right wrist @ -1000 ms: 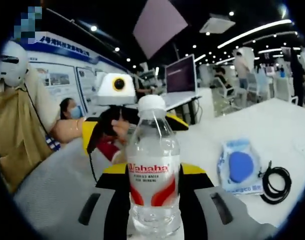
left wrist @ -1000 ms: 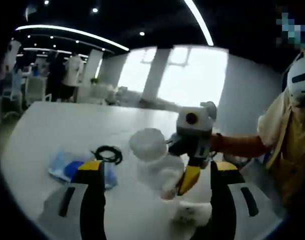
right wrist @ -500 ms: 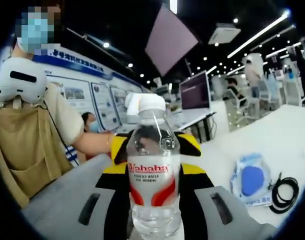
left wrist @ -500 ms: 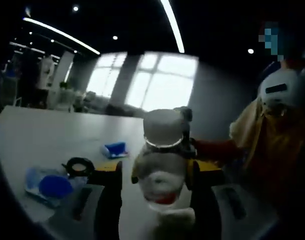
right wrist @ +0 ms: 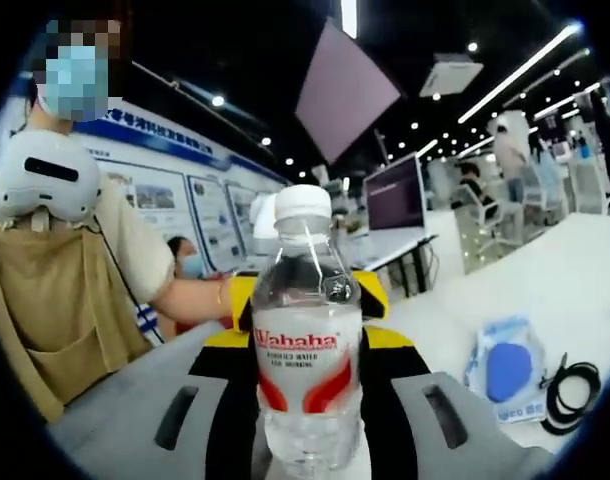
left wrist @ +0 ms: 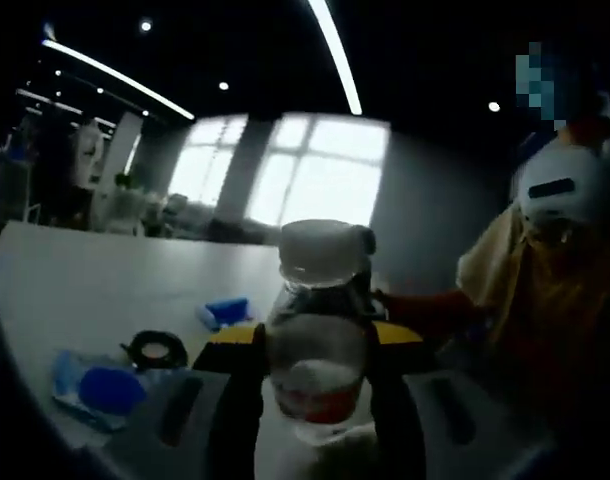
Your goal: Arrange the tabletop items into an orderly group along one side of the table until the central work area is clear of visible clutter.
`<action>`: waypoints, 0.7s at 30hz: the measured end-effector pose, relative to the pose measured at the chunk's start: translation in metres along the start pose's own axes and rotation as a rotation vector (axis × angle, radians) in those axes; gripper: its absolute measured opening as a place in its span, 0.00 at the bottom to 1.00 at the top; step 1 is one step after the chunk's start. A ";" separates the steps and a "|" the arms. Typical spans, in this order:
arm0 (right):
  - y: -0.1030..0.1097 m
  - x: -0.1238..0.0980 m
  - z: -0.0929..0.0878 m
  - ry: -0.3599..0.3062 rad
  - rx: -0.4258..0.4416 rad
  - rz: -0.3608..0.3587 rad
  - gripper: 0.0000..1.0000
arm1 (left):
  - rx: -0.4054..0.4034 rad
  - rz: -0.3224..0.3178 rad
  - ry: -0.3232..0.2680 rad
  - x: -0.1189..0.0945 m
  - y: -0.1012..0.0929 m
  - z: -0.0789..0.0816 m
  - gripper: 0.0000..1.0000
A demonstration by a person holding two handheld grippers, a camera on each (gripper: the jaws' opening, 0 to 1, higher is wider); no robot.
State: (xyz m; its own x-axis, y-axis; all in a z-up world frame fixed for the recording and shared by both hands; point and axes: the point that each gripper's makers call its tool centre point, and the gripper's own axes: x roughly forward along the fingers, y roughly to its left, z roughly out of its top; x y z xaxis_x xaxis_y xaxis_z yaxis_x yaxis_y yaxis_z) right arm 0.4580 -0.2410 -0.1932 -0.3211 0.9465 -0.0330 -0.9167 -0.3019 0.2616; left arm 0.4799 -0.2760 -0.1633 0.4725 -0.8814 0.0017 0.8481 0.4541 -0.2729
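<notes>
Grips a clear water bottle [right wrist: 307, 300] in the right gripper [right wrist: 307, 345], jaws pressed against both sides of the red-and-white label, white cap on top. Holds it upright over the near part of the white table [right wrist: 545, 270]. Cannot tell whether standing on the surface or lifted off it.

Meets the same bottle from the opposite side with the left gripper [left wrist: 317, 338], yellow-tipped jaws set closely on either flank. Cannot tell whether pinching it or merely standing beside it. Dim and blurred in the left gripper view, set against bright windows, label low, cap uppermost.

Off to one side on the table: a blue packet [right wrist: 505, 368] in clear wrap, and just beside it a coiled black cable [right wrist: 575, 392], touching or nearly so. Farther back in the left gripper view, a small blue item [left wrist: 223, 312], apart from packet and cable.

Behind the bottle, a person in a tan apron [right wrist: 55, 310], white headset [right wrist: 45, 175] at the upper chest, one bare arm stretched toward the grippers.
</notes>
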 end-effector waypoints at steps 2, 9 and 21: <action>-0.002 -0.001 -0.002 0.011 -0.002 -0.002 0.39 | 0.011 0.018 0.022 0.002 0.002 -0.002 0.38; -0.008 -0.001 -0.004 0.033 -0.012 -0.017 0.40 | 0.026 0.091 0.050 0.003 0.008 -0.006 0.37; -0.043 0.001 -0.007 0.058 -0.006 -0.255 0.44 | -0.010 0.292 0.038 -0.003 0.043 -0.007 0.37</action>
State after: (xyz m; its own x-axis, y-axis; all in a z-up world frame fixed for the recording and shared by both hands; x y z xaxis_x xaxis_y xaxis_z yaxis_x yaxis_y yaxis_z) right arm 0.4954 -0.2277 -0.2111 -0.0924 0.9840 -0.1525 -0.9711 -0.0553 0.2320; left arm 0.5134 -0.2541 -0.1822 0.6870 -0.7177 -0.1139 0.6750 0.6883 -0.2657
